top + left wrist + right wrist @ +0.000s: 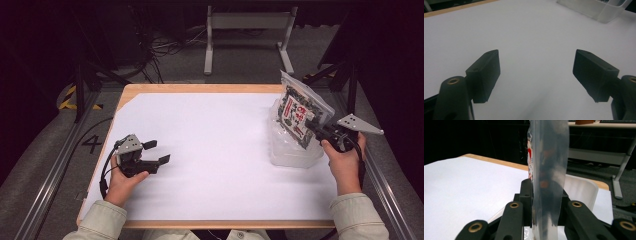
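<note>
The right gripper (314, 127) was clamped on a clear plastic pouch with a red, white and black printed label (299, 111), its black jaws closed flat against both faces of the film. The pouch stood tilted above a clear, rounded plastic container (292, 152) at the right side of the white-covered wooden table (210, 145) — its lower end was over the container's opening, though whether it touched the rim could not be told. In the right gripper view the pouch (549, 170) rose edge-on between the jaws, with the container's pale wall (584, 190) just behind. The left gripper (156, 152) rested low over the white sheet, well apart from the pouch — jaws spread wide, nothing between them.
</note>
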Tool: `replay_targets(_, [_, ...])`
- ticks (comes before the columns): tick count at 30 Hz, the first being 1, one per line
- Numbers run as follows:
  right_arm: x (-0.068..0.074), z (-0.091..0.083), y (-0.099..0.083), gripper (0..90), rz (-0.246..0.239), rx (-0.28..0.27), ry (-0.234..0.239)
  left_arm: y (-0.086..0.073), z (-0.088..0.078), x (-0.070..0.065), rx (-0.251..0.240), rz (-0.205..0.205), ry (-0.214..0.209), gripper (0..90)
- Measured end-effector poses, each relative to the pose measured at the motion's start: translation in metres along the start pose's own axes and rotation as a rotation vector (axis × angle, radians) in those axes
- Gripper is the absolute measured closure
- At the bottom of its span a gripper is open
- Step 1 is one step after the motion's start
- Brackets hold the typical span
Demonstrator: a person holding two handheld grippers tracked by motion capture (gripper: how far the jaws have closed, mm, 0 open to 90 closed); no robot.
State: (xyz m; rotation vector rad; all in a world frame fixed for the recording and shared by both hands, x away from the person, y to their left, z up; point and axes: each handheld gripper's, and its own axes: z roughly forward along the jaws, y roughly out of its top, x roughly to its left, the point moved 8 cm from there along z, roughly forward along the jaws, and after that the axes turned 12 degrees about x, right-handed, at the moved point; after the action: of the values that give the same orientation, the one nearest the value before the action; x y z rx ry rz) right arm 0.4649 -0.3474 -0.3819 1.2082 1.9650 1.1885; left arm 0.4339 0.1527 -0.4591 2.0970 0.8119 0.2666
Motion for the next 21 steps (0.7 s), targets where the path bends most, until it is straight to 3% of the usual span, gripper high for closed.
replay_targets(7, [-0.005,0.002,-0.006,75.2,0.037,-0.025,0.012,0.0,0.0,0.0,0.003,-0.001,0.0,22.9])
replay_targets(21, [-0.013,0.003,-0.009,74.2,0.067,-0.014,-0.006,0.0,0.0,0.0,0.002,-0.008,-0.003,22.7])
